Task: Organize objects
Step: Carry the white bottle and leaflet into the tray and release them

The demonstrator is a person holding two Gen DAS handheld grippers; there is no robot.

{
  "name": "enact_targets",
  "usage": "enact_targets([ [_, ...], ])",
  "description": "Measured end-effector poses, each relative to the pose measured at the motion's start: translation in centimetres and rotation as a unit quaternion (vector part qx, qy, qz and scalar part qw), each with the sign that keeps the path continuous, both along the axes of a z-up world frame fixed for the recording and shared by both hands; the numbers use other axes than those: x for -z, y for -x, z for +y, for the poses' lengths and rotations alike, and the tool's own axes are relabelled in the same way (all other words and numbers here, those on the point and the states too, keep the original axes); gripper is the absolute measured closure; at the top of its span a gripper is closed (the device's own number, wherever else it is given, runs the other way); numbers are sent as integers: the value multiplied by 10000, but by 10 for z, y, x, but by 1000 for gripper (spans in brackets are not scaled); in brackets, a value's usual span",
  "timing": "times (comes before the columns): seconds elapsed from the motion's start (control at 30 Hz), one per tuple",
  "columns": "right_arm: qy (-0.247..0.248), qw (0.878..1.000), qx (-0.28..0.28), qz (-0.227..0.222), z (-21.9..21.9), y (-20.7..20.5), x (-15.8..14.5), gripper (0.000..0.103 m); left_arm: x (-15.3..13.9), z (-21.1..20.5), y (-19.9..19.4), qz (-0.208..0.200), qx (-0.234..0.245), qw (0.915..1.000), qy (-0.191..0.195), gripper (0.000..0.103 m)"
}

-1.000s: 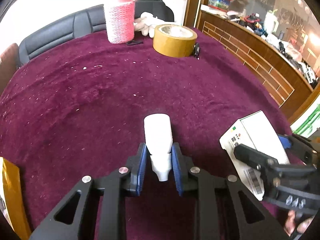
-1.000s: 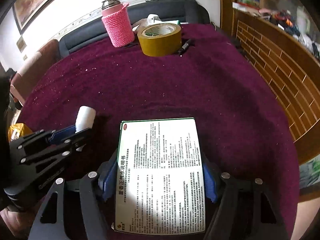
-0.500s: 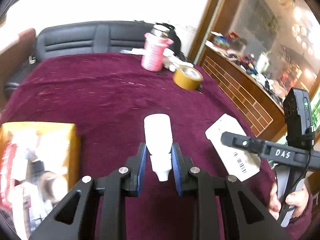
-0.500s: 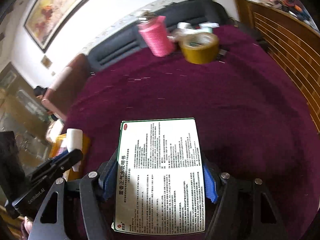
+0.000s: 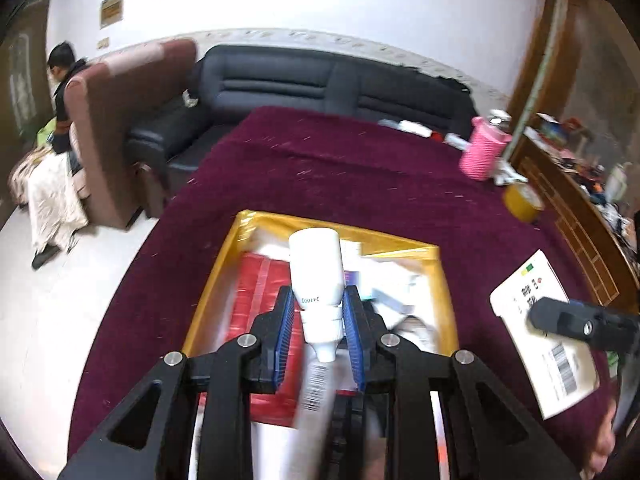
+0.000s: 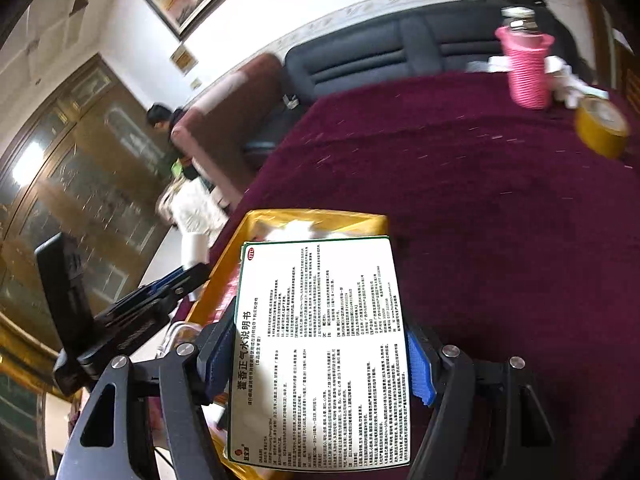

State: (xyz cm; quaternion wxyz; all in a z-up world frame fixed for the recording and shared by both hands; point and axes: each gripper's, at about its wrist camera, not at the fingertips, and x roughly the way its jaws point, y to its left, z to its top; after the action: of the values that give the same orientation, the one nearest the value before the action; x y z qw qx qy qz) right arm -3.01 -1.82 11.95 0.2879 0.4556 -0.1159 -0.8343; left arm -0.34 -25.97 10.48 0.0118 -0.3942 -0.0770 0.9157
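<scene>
My left gripper [image 5: 318,320] is shut on a small white plastic bottle [image 5: 318,268] and holds it above a yellow box [image 5: 336,230] full of packets on the dark red tablecloth. My right gripper [image 6: 320,354] is shut on a flat white medicine box [image 6: 320,340] printed with Chinese text, held over the yellow box's right edge [image 6: 316,218]. The medicine box also shows at the right of the left wrist view [image 5: 536,320]. The left gripper with the bottle [image 6: 194,246] shows at the left of the right wrist view.
A pink knit-covered flask [image 5: 482,154] and a roll of yellow-brown tape [image 5: 522,202] stand at the table's far right. A dark sofa [image 5: 328,80] and a brown armchair [image 5: 120,120] stand beyond the table. A person [image 5: 64,92] sits at the far left.
Both grippers have swung left with their loads, from over bare tablecloth to over the yellow box. The flask and tape now lie far to the right.
</scene>
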Motion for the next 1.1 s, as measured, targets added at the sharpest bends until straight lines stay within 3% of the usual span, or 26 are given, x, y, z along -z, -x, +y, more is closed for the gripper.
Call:
enact_targets([
  [0.27, -448, 9981, 267, -324, -77, 30, 42, 27, 39, -31, 34, -435, -147, 9989, -135, 79],
  [0.6, -780, 9943, 632, -365, -89, 46, 67, 25, 43, -34, 38, -519, -191, 9979, -340, 79],
  [0.63, -782, 9940, 683, -348, -87, 45, 67, 24, 41, -33, 37, -464, -194, 9982, -335, 76],
  [0.7, -684, 9941, 756, -366, -82, 44, 67, 24, 37, -31, 33, -345, -199, 9988, -287, 61],
  [0.77, -559, 9947, 770, -396, -78, 42, 65, 24, 30, -26, 26, -132, -269, 9995, -119, 39],
  [0.87, -345, 9956, 857, -160, -64, 29, 50, 22, 17, -19, 11, 193, -379, 9990, 148, 24],
  [0.97, -239, 9955, 902, 148, -53, 16, 32, 19, -1, -13, -14, 639, -661, 9948, 437, 12],
  [1.1, -329, 9936, 917, 571, -43, -4, 13, 12, -27, -8, -51, 1183, -1289, 9818, 737, 2],
])
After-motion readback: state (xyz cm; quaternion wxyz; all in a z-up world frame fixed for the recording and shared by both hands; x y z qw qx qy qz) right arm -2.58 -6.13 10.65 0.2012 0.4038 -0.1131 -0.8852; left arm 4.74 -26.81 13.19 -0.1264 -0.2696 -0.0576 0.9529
